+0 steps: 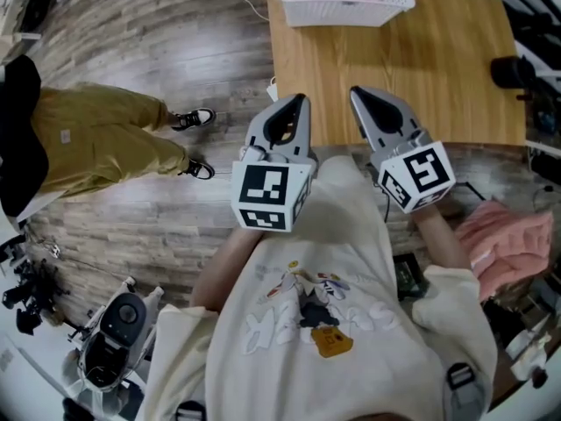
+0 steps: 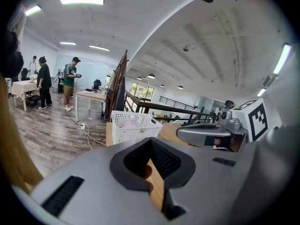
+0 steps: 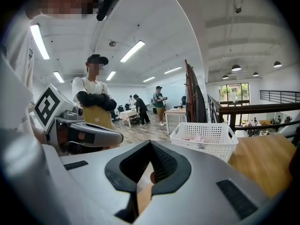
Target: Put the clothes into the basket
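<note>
Light: bright and even, from ceiling strip lamps (image 2: 82,0) and far windows (image 3: 236,92)
Shadows: soft, faint on the table (image 1: 421,77)
Glare: lamps blown out white
Distortion: strong fisheye, black corners in both gripper views
Focus: softer towards the rims

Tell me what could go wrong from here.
1. The left hand-held gripper and right hand-held gripper are shut and empty; the pink garment lies off to the right, easily missed.
2. The basket sits near the table corner; a push might slide it off.
3. A bystander stands close on the left; a swing could hit them.
</note>
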Available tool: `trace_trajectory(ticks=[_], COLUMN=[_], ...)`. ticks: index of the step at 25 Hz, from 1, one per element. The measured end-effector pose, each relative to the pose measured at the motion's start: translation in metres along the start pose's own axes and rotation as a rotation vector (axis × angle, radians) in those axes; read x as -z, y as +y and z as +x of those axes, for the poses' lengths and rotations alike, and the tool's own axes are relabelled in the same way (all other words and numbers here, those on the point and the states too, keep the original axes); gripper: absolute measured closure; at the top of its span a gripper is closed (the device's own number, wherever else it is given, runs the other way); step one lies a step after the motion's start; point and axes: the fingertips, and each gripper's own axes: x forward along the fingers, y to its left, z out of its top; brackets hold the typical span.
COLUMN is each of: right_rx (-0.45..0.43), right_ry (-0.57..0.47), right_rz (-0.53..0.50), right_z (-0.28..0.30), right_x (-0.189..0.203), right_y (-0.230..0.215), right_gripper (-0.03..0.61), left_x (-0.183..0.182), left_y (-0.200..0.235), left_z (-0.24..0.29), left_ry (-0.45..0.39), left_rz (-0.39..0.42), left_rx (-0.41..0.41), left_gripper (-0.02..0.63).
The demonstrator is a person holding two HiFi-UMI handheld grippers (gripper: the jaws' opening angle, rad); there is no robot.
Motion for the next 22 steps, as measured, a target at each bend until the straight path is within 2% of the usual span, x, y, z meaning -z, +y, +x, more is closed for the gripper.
trace_trajectory(ticks=[6, 12, 16, 20, 22], right_rx=[-0.039, -0.095, -0.102, -0.093, -0.097], right_ry=[-0.015, 0.001, -0.012, 0.031, 0.029], right_rz=[-0.005, -0.036, -0.016, -0.034, -0.025], right_z=[-0.02, -0.032, -0.057, -0.085, -0.099], right_x=[-0.002, 0.001, 0.0, 0.017, 0.024], right_y=[0.014, 0.015, 0.009, 0.001, -0.002], right_gripper=[0.56, 0.56, 0.56, 0.56, 0.56], left_x=[0.011, 0.026, 0.028, 0.03, 0.033], left_y=[-0.013, -0.027, -0.051, -0.081, -0.096], left_z=[-0.021, -0.035, -0.036, -0.033, -0.032], left_ry=[-0.019, -0.003, -0.002, -0.002, -0.004], left_rz=[0.003, -0.036, -0.044, -0.089, -0.082], left_rx=[-0.016, -0.069, -0.08, -0.063, -0.063], left_gripper=[0.614, 0.614, 0.614, 0.614, 0.614])
